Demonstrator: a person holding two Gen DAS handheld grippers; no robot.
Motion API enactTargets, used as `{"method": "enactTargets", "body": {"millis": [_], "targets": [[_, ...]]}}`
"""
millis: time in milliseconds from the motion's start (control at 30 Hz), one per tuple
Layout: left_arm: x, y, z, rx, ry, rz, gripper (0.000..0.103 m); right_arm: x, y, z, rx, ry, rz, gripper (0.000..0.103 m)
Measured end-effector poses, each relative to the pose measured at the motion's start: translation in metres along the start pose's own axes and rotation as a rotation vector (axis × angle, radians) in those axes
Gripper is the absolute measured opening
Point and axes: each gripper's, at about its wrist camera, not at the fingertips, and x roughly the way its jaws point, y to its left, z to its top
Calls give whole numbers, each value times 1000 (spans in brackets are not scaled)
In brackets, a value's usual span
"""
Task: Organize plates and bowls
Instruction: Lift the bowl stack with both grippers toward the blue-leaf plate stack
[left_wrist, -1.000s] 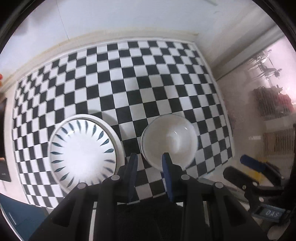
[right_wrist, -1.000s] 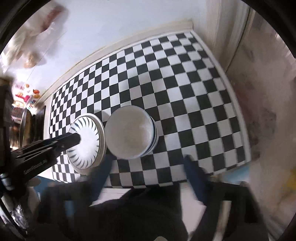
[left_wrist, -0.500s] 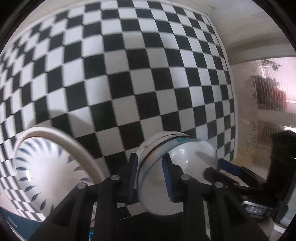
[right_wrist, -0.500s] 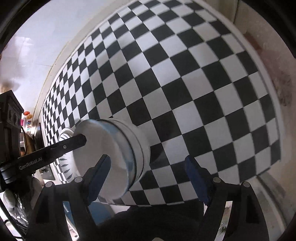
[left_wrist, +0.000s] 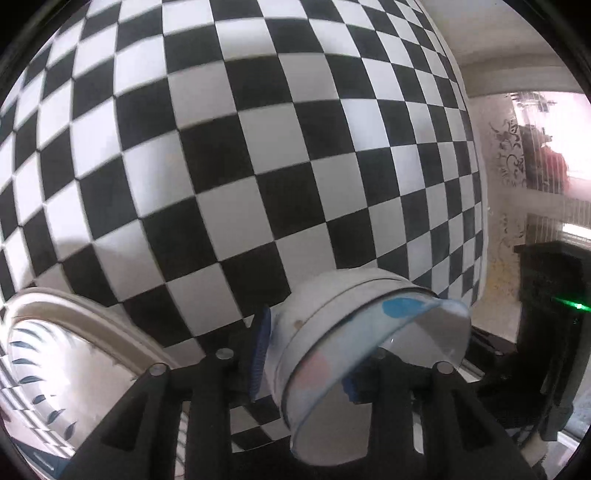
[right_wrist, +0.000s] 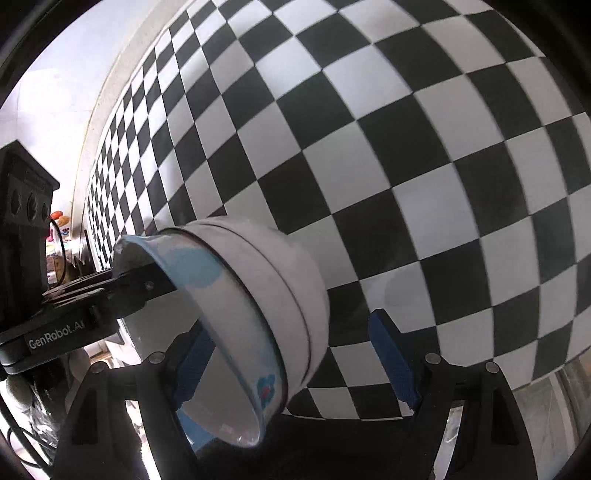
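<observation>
A stack of white bowls (left_wrist: 332, 325) with blue and pink marks sits on the checkered cloth (left_wrist: 258, 147). My left gripper (left_wrist: 306, 362) is shut on the stack's near rim, one finger outside and one inside. The stack also shows in the right wrist view (right_wrist: 266, 295), with the left gripper's finger reaching into it. My right gripper (right_wrist: 291, 362) is open, its blue pads on either side of the stack, not touching. A white plate with blue leaf marks (left_wrist: 55, 362) lies left of the bowls.
The cloth's right edge (left_wrist: 476, 184) meets a pale wall with a window beyond. A black device (right_wrist: 22, 206) stands at the left in the right wrist view, with cluttered items behind it. The cloth stretches far behind the bowls.
Both grippers have dropped low and close to the bowl stack. My left gripper has closed on its rim. My right gripper has come around the stack, still open.
</observation>
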Motion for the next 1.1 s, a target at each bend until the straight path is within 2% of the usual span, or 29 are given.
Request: {"method": "enactTargets", "body": {"millis": [233,400,500,700,800,1100], "targets": [[4,8,2,5,8,-76,36,21,-6,-1,20,37,16,84],[7,13,0,-14,-7,-128,37,30,-2,-2,29,39,82,70],[6,12,-4,-11,-29,-121,37,35,3,-1,44,27,85,70],[5,18,-8,-46,-40,-132,36,38,-1,8,69,26,149,63],[1,21,-11,-58,-47,-109,36,35,-5,13,66,42,172,59],[-12,34,-14,-86,-73,-79,36,43,21,14,25,59,193,56]]}}
